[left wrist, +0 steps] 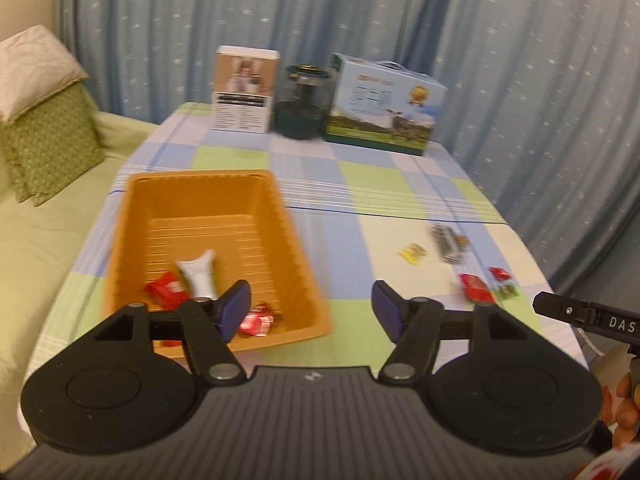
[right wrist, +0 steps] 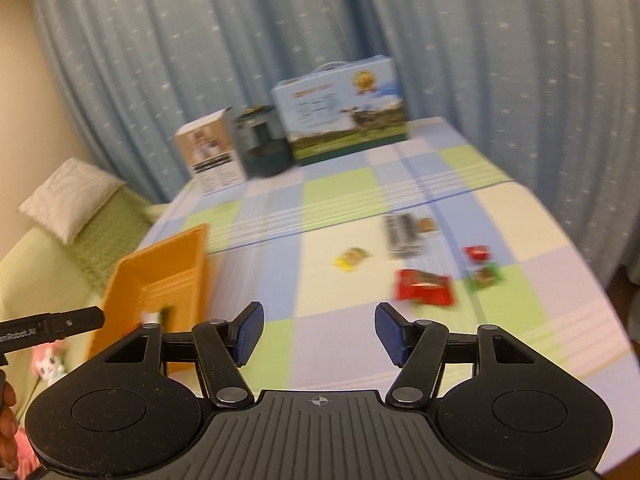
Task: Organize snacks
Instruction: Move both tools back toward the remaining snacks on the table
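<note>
Black linkage arms and blue pads filled the bottom of both wrist views. Each tool stood spread with nothing between its pads: the left tool (left wrist: 311,307) hung over the near corner of the orange bin (left wrist: 132,216), and the right tool (right wrist: 319,330) hovered above the checked cloth of the desk (right wrist: 340,188), aimed toward the loose snacks.

Inside the bin lay a red wrapper (left wrist: 166,289), a white pouch (left wrist: 200,274) and a red-and-white sweet (left wrist: 256,322) against the near wall. On the desk, well apart from the bin, waited a yellow candy (right wrist: 351,258), a dark striped packet (right wrist: 402,236), a larger red packet (right wrist: 424,286), a small red sweet (right wrist: 477,253) and a green-wrapped one (right wrist: 486,276) just beside it. Motion blur hid their print.

All of these looked light, thin and crinkly, so they would likely slide on the cloth rather than resist a push. The film wrappers were probably slippery; a pinch across the middle of the body, not the twisted ends, seemed the safer hold. The large red packet, nearest the right tool, offered the broadest flat target and should take a grip across its short side. Little crushing risk showed, though a wafer inside might crack under a hard squeeze.
</note>
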{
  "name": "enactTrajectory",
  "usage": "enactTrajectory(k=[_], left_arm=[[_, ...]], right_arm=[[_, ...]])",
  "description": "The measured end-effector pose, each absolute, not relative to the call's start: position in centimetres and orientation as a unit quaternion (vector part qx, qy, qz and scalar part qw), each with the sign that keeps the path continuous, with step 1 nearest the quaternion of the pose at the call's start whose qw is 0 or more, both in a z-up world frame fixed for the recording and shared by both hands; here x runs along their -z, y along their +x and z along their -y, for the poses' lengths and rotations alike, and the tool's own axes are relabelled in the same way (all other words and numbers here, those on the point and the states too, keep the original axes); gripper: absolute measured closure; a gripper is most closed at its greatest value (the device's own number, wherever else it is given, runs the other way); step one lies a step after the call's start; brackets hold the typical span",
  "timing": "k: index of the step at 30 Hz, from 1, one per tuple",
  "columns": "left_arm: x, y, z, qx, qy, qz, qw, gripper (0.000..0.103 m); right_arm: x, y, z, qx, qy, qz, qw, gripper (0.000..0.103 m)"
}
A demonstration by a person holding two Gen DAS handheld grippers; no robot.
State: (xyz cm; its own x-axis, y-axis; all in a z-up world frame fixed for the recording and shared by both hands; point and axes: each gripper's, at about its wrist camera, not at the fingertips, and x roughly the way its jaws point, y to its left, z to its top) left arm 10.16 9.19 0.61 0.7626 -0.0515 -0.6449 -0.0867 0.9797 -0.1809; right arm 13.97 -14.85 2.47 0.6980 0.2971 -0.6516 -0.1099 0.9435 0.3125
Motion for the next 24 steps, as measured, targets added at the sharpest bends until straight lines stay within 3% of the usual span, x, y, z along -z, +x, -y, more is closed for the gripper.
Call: enactTrajectory(k=[4, 6, 8, 24], left_arm=[[-0.5, 10.8, -6.7, 0.015, -0.099, -0.347, 0.933, 0.029], [-0.4, 11.0, -5.6, 0.022, -0.097, -0.344, 0.934, 0.017], [-0.3, 11.3, -4.7, 0.029, -0.096, -0.344, 0.934, 0.014], [1.4, 14.6, 1.8, 0.082, -0.043, -0.352, 0.931, 0.012]], right_arm=[[-2.8, 13.4, 17.6, -0.086, 0.129, -0.366, 0.918, 0.039], [-2.9, 13.2, 18.6, -0.078, 0.124, -0.362, 0.92, 0.039], [-3.0, 13.0, 19.4, -0.074, 0.122, -0.36, 0.922, 0.039], [-1.5, 13.6, 25.1, -0.033, 0.122, -0.359, 0.925, 0.039]])
